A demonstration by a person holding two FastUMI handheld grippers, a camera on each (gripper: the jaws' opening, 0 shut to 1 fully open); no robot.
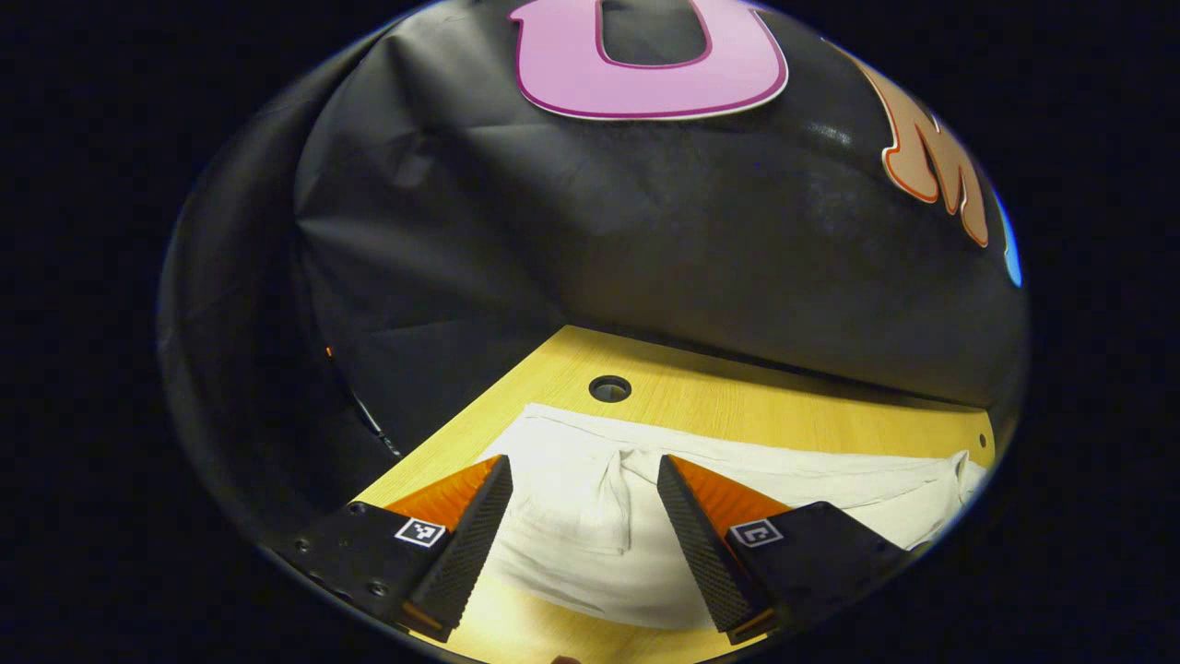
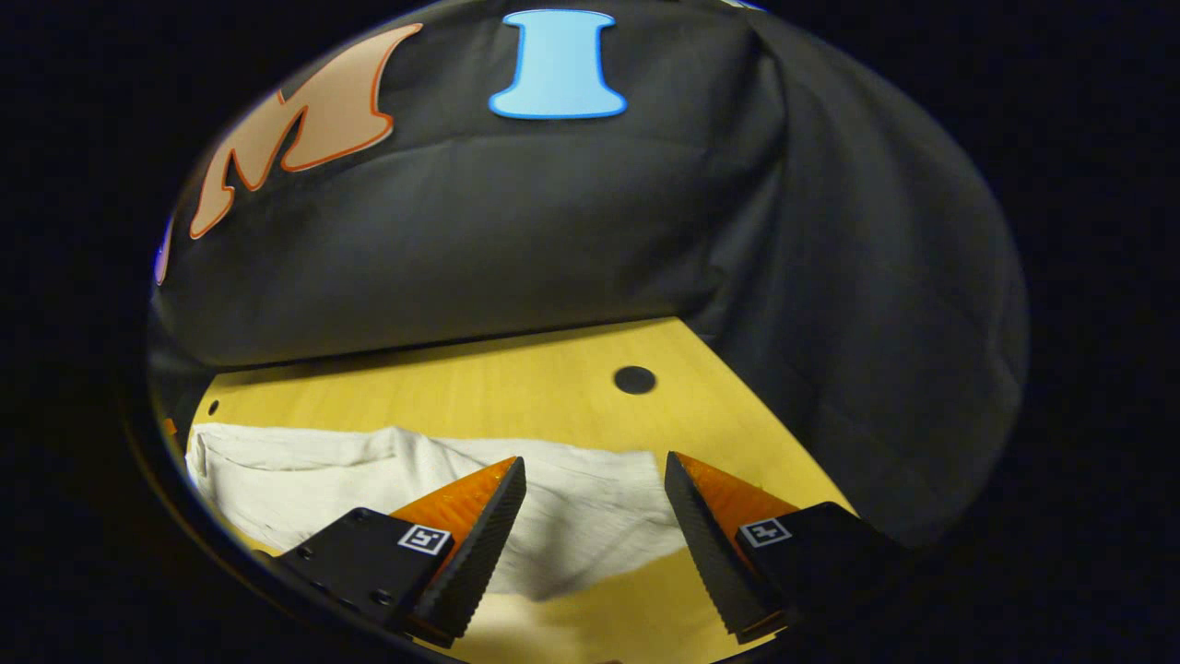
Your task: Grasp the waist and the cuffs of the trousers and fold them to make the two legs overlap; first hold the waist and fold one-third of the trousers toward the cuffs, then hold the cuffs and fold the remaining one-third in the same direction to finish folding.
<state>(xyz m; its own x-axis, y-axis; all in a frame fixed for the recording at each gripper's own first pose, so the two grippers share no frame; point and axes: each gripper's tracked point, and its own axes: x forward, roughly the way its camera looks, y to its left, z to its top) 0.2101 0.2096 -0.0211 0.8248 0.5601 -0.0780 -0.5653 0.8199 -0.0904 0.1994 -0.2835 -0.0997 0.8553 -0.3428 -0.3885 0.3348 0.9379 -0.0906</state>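
So in the left gripper view, the left gripper [image 1: 583, 480] hangs over one end of the trousers [image 1: 590, 516] with its fingers spread wide apart, holding nothing, the cloth just showing in the gap between them. The trousers are off-white, kinda creamy, laid flat and stretched sideways across the light wooden table [image 1: 737, 397], running off toward the right edge of that view. There's a bunched, puckered bit with a vertical crease right in the middle between the fingers, and the long far edge looks like a folded seam. A round hole [image 1: 609, 388] sits in the tabletop just past the fabric. Over in the right gripper view, the right gripper [image 2: 595, 475] is also wide open and empty, hovering above the other end of the same trousers [image 2: 572, 516], which trail off to the left with soft wrinkles and a rumpled patch along the top edge. Near edge of the cloth ends between the fingers, with bare table [image 2: 479, 387] in front. Another dark round hole [image 2: 634, 379] sits beyond it, well clear of the fabric.
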